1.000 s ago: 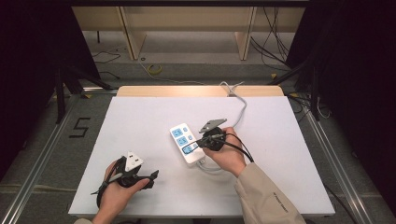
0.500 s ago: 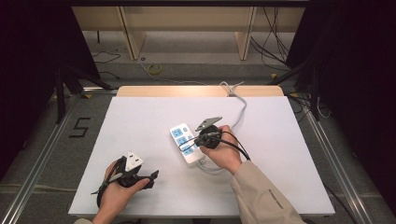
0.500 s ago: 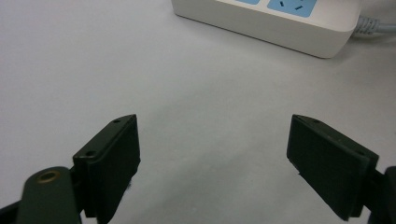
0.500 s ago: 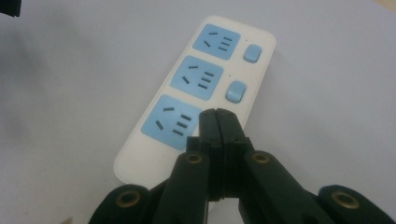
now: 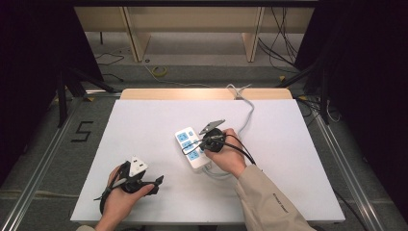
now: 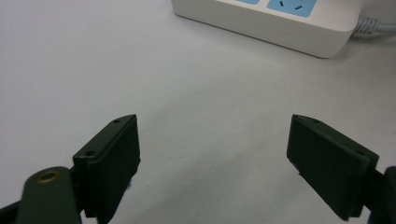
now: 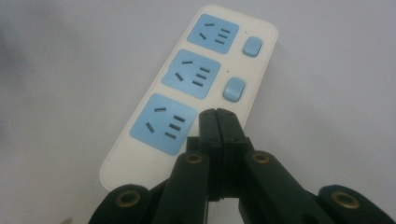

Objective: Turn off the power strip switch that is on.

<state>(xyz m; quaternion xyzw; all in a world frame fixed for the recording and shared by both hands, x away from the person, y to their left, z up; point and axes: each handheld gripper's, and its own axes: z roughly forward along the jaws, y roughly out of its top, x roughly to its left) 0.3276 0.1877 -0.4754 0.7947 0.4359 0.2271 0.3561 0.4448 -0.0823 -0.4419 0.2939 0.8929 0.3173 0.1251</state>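
White power strip [image 5: 192, 147] lies under the closed right tool [image 7: 217, 122], tilted downward.

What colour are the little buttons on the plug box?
Light blue buttons on the white power strip, clearest in the right gripper view.

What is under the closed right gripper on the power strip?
The right gripper, fingers together, sits over the power strip beside its third socket. Two switches show; any third one there is covered.

A white power strip [image 7: 187, 93] with three sky-blue socket faces and blue switches lies on a pale grey-white surface [image 5: 288, 159]. Both grippers' jaws are matt black, with brass-coloured rivets. The person's sleeve [image 5: 269, 202] is beige.
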